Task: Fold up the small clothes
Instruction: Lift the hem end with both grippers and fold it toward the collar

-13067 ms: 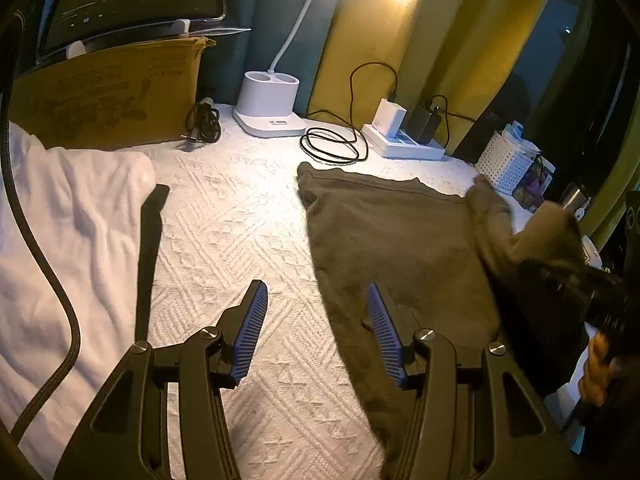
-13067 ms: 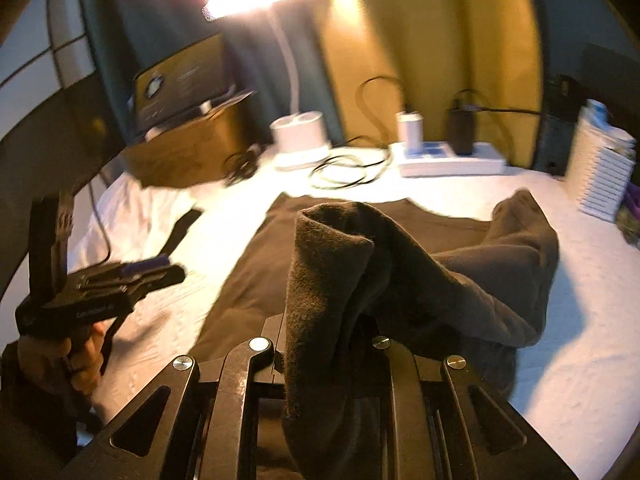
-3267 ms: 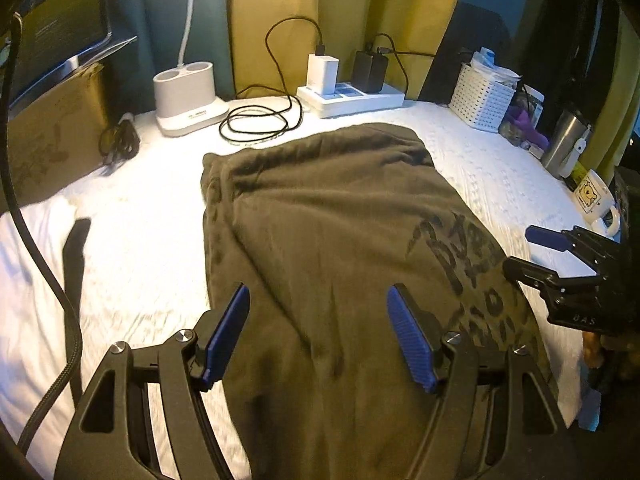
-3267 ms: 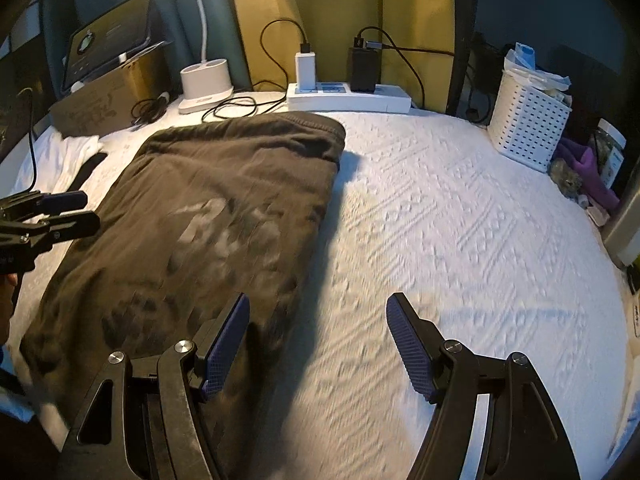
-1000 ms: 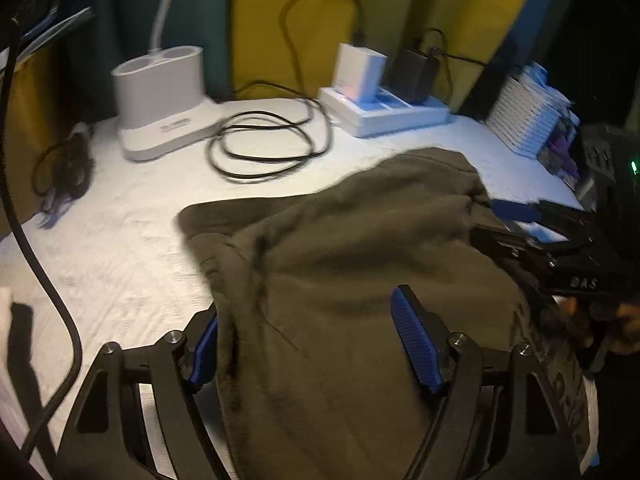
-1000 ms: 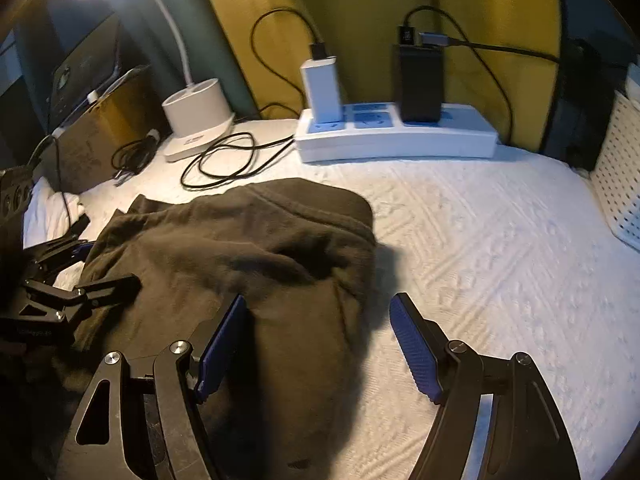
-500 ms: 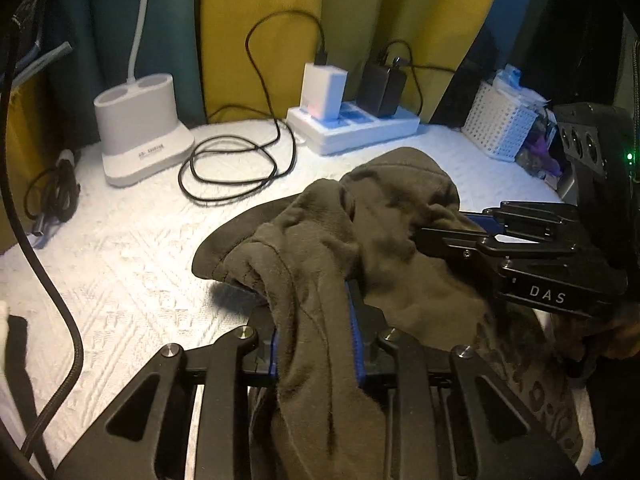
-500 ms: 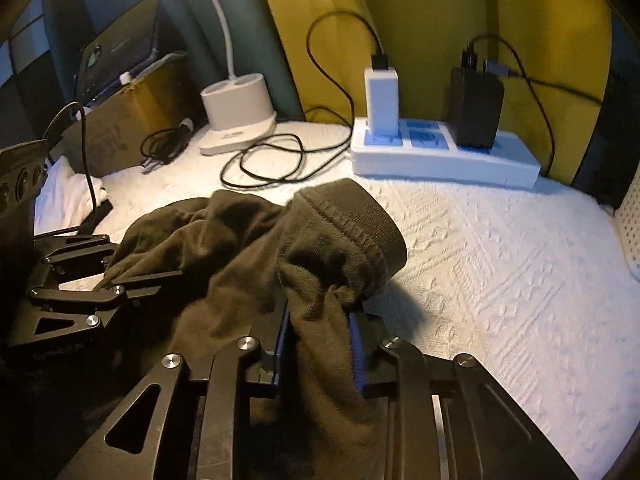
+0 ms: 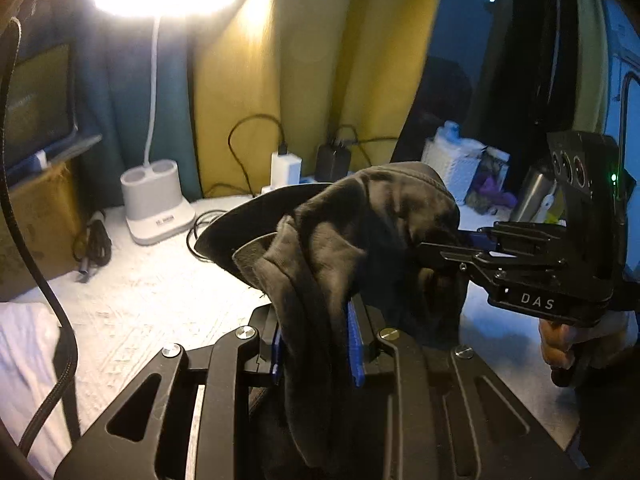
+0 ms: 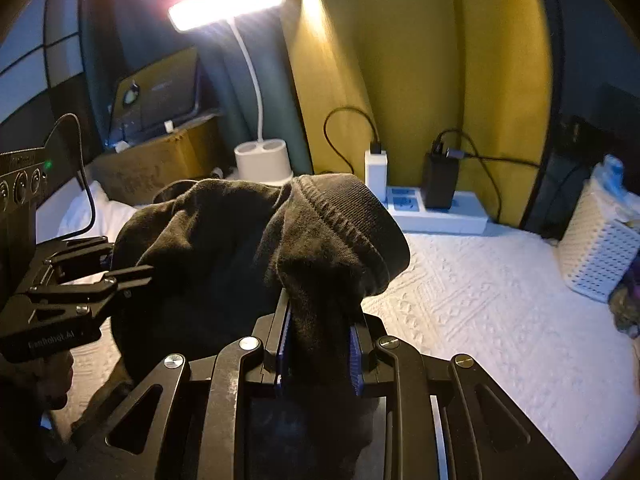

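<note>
A dark brown-grey garment [image 9: 360, 240] hangs bunched in the air between both grippers, its far edge lifted off the white textured bedspread [image 9: 152, 304]. My left gripper [image 9: 316, 340] is shut on one corner of it. My right gripper [image 10: 320, 344] is shut on the ribbed hem corner [image 10: 344, 216]. In the left wrist view the right gripper [image 9: 452, 244] reaches in from the right, clamped on the cloth. In the right wrist view the left gripper [image 10: 132, 272] comes in from the left. The garment's lower part is hidden behind the jaws.
A lit desk lamp with a white base [image 9: 156, 208] stands at the back, next to coiled black cables [image 9: 200, 232] and a power strip with chargers [image 10: 432, 208]. A white basket [image 10: 596, 248] is at the right. A cardboard box [image 10: 160, 160] and white cloth [image 9: 24, 360] lie at the left.
Both grippers, shut on the garment's far corners, have lifted it well above the bed. A second ago both were open over the flat cloth.
</note>
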A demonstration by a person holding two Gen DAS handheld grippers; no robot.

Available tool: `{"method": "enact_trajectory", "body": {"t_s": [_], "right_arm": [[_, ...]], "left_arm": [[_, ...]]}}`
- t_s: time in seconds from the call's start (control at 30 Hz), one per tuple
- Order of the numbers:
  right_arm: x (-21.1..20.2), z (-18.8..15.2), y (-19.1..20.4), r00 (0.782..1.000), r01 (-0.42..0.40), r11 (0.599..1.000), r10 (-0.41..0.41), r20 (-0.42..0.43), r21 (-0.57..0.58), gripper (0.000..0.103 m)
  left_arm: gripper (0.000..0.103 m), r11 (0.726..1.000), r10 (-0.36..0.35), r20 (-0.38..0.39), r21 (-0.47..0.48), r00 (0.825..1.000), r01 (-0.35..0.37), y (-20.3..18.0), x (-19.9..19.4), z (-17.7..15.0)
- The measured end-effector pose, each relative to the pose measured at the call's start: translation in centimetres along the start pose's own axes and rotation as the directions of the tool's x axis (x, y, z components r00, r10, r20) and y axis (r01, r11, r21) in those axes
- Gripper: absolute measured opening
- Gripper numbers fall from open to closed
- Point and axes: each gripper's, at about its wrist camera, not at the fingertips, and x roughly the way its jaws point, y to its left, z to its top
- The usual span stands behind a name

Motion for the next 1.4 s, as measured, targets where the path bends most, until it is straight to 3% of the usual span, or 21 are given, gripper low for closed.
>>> {"method": "enact_trajectory", "body": {"t_s": [0.57, 0.93, 1.2, 1.4], "right_arm": [[-11.5, -1.6, 3.6, 0.984, 0.038, 0.999, -0.033, 0.176, -0.029, 0.024], [-19.8, -0.9, 8.3, 0.940, 0.051, 0.993, -0.012, 0.342, -0.105, 0.024], [-23.8, 0.0, 12.3, 0.906, 0.044, 0.983, 0.037, 0.422, -0.180, 0.024], [-25.8, 0.5, 16.3, 0.882, 0.017, 0.969, 0.102, 0.459, -0.247, 0.024]], "left_arm": [[0.019, 0.997, -0.010, 0.158, 0.079, 0.987, -0.003, -4.3, -8.9, -0.3], [0.019, 0.994, -0.005, 0.300, 0.103, 0.954, -0.027, -5.9, -16.9, 0.0], [0.019, 0.994, 0.012, 0.367, 0.093, 0.930, -0.049, -5.1, -21.9, -0.2], [0.019, 0.989, 0.076, 0.410, 0.089, 0.909, -0.122, -3.5, -25.6, -0.6]]}}
